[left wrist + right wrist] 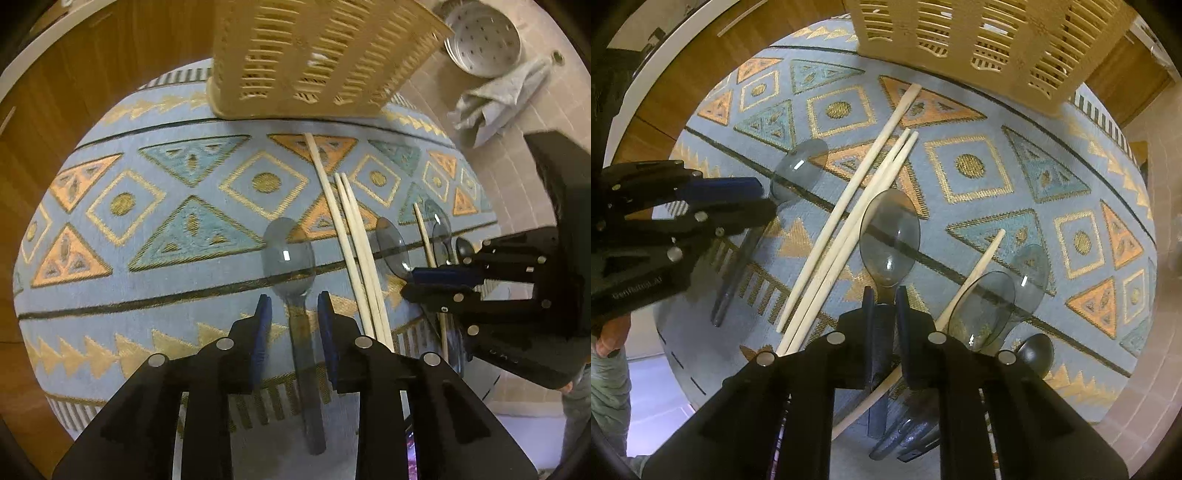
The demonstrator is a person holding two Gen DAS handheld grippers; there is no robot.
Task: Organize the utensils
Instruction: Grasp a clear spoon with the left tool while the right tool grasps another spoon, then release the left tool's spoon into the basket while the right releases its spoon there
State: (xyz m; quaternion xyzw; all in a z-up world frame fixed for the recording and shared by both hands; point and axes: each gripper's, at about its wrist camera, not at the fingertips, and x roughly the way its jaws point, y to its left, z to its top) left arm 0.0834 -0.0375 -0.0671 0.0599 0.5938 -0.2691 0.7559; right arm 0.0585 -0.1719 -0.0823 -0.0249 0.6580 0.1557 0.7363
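Spoons of smoky clear plastic and pale wooden chopsticks lie scattered on a blue patterned mat (155, 206) before a cream slotted basket (306, 55) at 12 o'clock. In the left wrist view, one spoon (291, 258) lies lengthwise between the fingers of the left gripper (293, 314), bowl toward 12 o'clock; the blue pads stand apart on either side of its neck, with a gap on each side, so this gripper is spread and holds nothing. Three chopsticks (354, 251) lie just to its 3 o'clock side.

In the right wrist view, the right gripper (884, 299) has its pads drawn in against the neck of a second spoon (890, 236), clamping it; the handle below is largely hidden behind the fingers. More spoons (1004, 295) overlap at 4 o'clock, their handles cut off under the gripper body, and a lone chopstick (975, 273) runs beneath them.

Only the left wrist view shows a perforated metal pan (484, 40) and a grey cloth (498, 99) at 1 o'clock.
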